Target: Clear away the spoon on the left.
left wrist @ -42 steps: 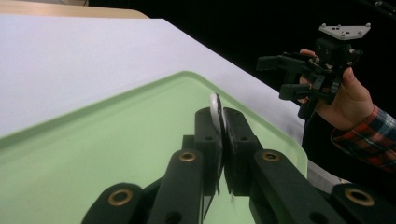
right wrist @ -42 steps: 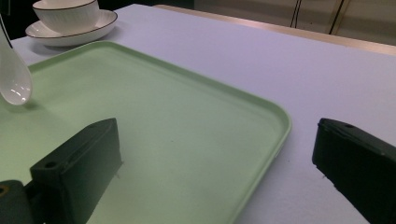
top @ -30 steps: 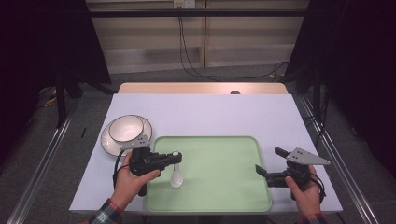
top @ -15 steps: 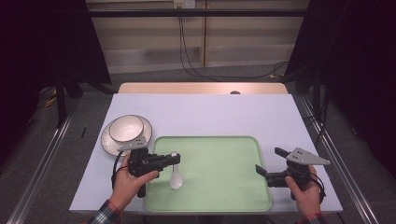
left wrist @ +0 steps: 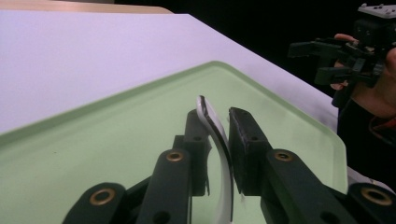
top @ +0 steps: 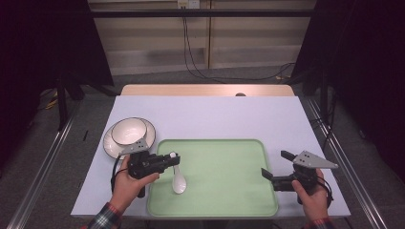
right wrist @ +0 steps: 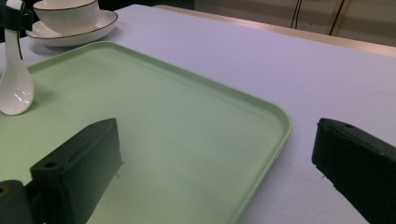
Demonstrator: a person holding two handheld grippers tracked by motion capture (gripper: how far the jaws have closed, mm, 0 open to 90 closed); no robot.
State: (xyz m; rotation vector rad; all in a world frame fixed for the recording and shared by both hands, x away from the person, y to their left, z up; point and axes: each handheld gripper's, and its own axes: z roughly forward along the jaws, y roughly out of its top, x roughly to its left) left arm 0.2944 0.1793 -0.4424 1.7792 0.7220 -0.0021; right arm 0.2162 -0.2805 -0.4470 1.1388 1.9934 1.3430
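High view: L gripper [top: 171,160] at green tray [top: 224,200] left edge, clamping white spoon [top: 178,180] by handle, bowl end on tray. Bowl [top: 129,131] on plate [top: 111,144] near desk [top: 210,117] left edge.
Left gripper view: jaws pinch spoon handle [left wrist: 215,135].
Right gripper view: R gripper [right wrist: 215,172] wide, holding nothing, straddling tray's [right wrist: 177,112] right edge.

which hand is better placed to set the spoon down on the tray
Left. Its hand-held gripper already holds the spoon by the handle over the green tray. The right hand-held gripper sits open at the tray's far edge.
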